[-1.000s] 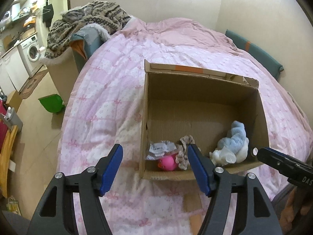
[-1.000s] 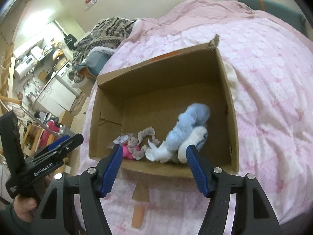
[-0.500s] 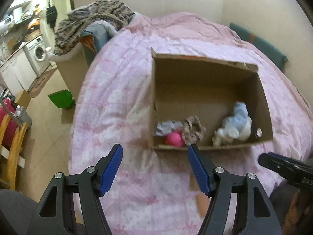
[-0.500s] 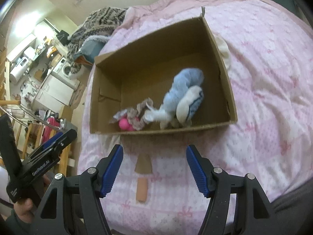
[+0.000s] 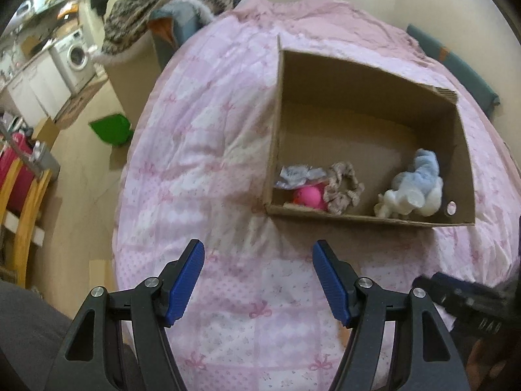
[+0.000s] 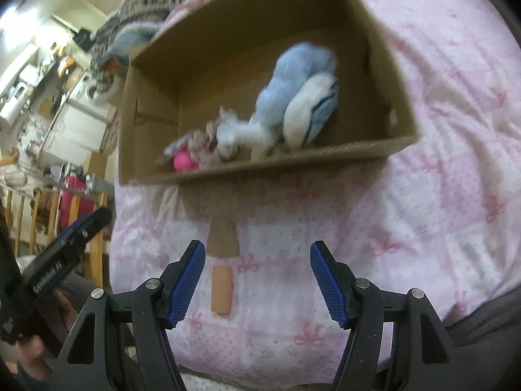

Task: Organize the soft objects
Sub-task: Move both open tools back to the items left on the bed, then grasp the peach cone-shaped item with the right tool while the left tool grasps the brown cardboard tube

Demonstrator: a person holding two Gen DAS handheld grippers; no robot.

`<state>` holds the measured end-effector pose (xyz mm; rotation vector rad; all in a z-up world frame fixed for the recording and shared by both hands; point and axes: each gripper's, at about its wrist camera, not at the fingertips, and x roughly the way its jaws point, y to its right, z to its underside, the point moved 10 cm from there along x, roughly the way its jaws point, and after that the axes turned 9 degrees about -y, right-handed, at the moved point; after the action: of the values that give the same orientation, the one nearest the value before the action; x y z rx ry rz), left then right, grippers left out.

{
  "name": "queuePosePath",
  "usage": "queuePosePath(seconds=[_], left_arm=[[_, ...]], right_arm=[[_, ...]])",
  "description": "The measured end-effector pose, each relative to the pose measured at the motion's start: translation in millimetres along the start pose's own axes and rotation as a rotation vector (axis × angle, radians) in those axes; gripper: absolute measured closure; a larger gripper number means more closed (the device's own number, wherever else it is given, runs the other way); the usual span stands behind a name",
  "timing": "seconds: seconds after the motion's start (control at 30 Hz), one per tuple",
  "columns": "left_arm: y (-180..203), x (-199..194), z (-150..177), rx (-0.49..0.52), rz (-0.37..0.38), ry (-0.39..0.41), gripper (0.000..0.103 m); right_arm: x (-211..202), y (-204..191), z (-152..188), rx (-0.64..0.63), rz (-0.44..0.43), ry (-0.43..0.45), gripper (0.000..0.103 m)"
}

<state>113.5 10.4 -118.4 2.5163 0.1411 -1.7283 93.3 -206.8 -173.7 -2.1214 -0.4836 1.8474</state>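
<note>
Two hand-held grippers are what I see at the bottom of each view, both released with nothing between their blue pads: the left hand-held gripper [image 5: 258,282] hangs over the pink bed [image 5: 202,150], and the right hand-held gripper [image 6: 257,282] does the same in its own view. Right of centre in the left view sits the box [image 5: 368,81], open at the top, resting on the bed. Along its near wall lie the soft things: a pink ball [image 5: 308,196] at the lower left corner, a crumpled white wrapper [image 5: 298,176] just behind it, a scrunchie [image 5: 344,188] touching the ball's right side, and a blue and white plush [image 5: 415,187] toward the lower right corner, apart from the scrunchie. From the right view the plush [image 6: 293,97] fills the middle of the box, and the ball [image 6: 183,162] sits at the lower left, blurred. On the bed between the box and my right pads lies a tan strip [image 6: 222,244] that looks like cardboard. In the upper left of the left view I can see a washer [image 5: 74,57].
</note>
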Motion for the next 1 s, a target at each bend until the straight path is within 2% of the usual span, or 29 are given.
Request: queuePosePath(seconds=[0.07,0.23,0.37,0.47,0.5,0.57,0.67,0.83,1.0], left_arm=[[-0.1,7.5,3.3,-0.019,0.024,-0.036,0.037],[-0.2,14.0,4.9,-0.040,0.035,-0.064,0.037],[0.0,16.5,5.6,-0.048,0.043,-0.074,0.037],[0.5,16.4,6.3,-0.045,0.040,-0.075,0.037],[0.4,16.5,6.5,-0.047,0.040,-0.076,0.037],[0.5,18.5,6.4,-0.047,0.043,-0.082,0.037],[3.5,22.9,9.2,-0.045,0.054,-0.098,0.037],[22.2,38.8,16.1,0.003,0.063,-0.139,0.037],[61.0,55.6,28.4,0.103,0.105,-0.188,0.037]], right_arm=[[11.9,-6.5,5.9,-0.022,-0.001,-0.042,0.032],[45.7,-35.7,26.1,-0.108,-0.050,-0.176,0.035],[65.5,-45.8,34.4,-0.178,0.015,-0.220,0.058],[76.9,-45.3,40.1,-0.189,0.040,-0.252,0.068],[77.8,-44.8,40.7,-0.195,0.053,-0.250,0.070],[77.5,-45.4,43.0,-0.213,0.070,-0.251,0.087],[73.7,-46.0,45.3,-0.223,0.069,-0.243,0.096],[51.1,-37.9,40.0,-0.175,0.021,-0.194,0.097],[11.9,-7.2,26.8,-0.052,-0.002,-0.081,0.097]])
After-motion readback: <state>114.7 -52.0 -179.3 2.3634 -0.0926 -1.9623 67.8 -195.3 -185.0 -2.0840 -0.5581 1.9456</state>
